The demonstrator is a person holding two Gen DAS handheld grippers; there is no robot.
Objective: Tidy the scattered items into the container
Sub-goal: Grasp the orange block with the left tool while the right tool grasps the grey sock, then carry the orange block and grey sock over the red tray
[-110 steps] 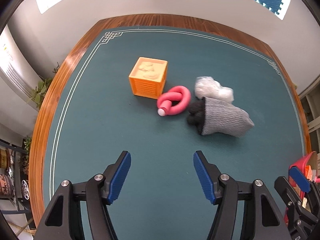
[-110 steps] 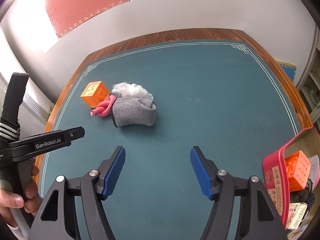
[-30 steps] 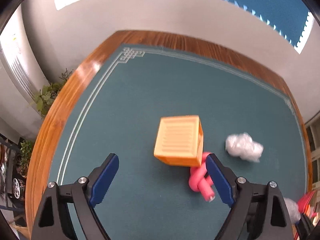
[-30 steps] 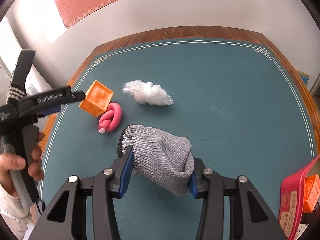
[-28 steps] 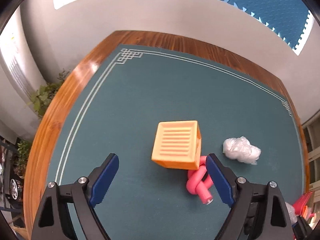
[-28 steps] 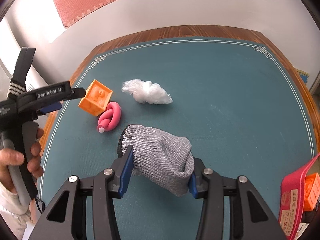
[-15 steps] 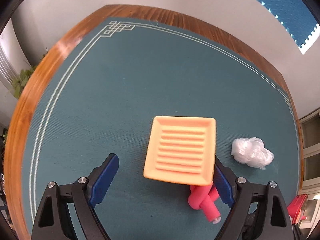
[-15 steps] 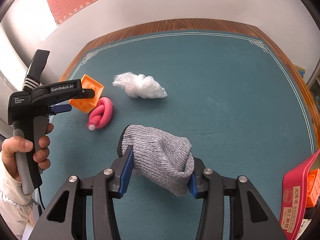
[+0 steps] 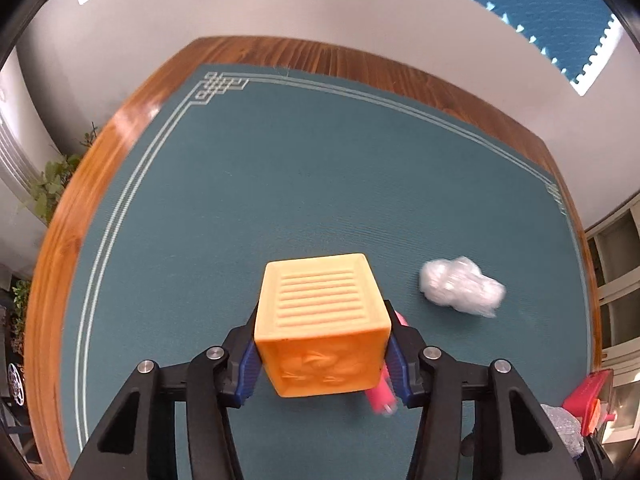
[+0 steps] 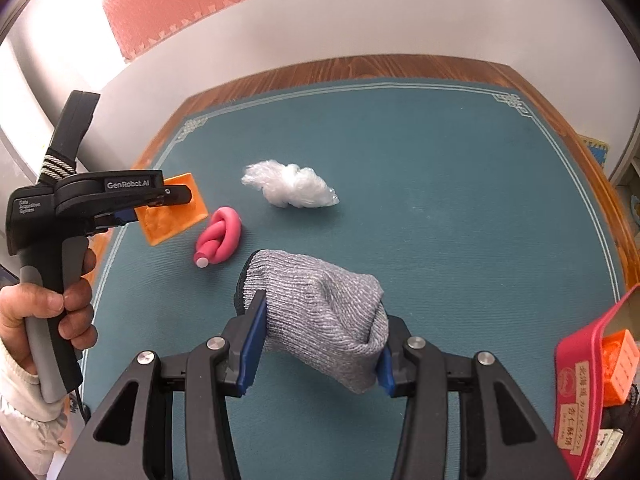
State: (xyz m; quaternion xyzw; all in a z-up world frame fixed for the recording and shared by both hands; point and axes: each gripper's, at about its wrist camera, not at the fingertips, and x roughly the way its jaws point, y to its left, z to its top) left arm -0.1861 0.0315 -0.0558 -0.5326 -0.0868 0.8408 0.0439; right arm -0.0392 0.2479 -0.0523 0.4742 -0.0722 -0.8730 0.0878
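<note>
An orange cube (image 9: 322, 320) sits between the blue pads of my left gripper (image 9: 322, 368). The jaws are closing and both pads press on the cube's sides. In the right wrist view the same cube (image 10: 172, 212) is tilted in the left gripper (image 10: 120, 200), which a hand holds. My right gripper (image 10: 318, 356) is shut on a grey knit glove (image 10: 320, 312), held above the mat. A pink knotted tube (image 10: 220, 236) and a white plastic wad (image 10: 292, 188) lie on the green mat. The red container (image 10: 576, 360) stands at the right edge.
The green mat (image 10: 440, 200) covers a table with a wooden rim (image 9: 68, 216). The container holds another orange block (image 10: 620, 364) and some packets. The pink tube (image 9: 380, 396) lies just right of the held cube, under the left gripper's right finger.
My left gripper came down around the orange cube and its wide jaws closed onto the cube's sides. The right gripper has kept its hold on the grey glove and barely moved.
</note>
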